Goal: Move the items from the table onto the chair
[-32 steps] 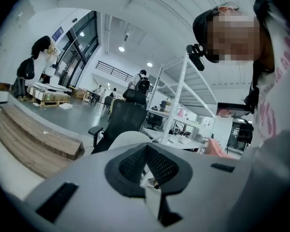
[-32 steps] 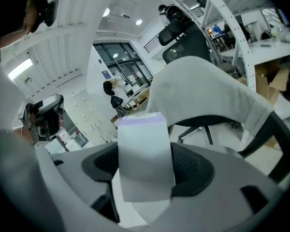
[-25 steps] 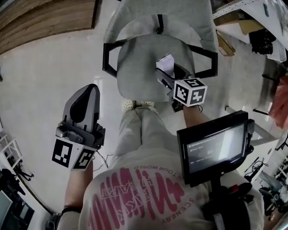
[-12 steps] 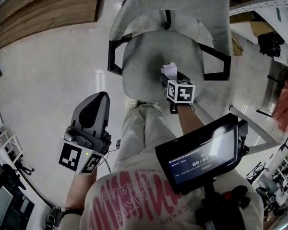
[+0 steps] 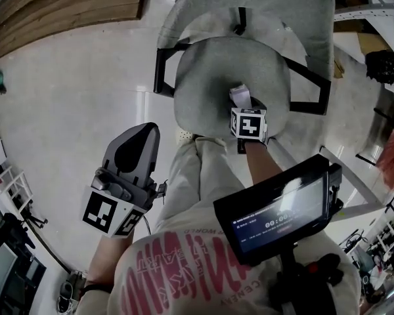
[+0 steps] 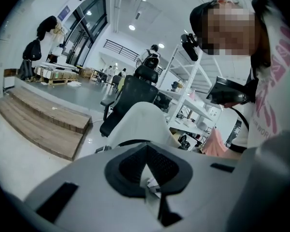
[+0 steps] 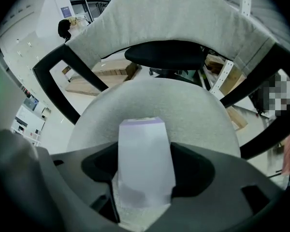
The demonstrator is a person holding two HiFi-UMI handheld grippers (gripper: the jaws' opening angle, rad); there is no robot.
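White-and-lilac packet was clamped in the jaws of the right gripper. Over the last second it had sunk closer to the grey chair seat and drifted nearer its middle. I'd say it was pretty much at the drop spot, just not released yet. The left gripper hung at lower left, jaws together, nothing in them. Pale glossy floor, wooden steps upper left, shelving upper right.
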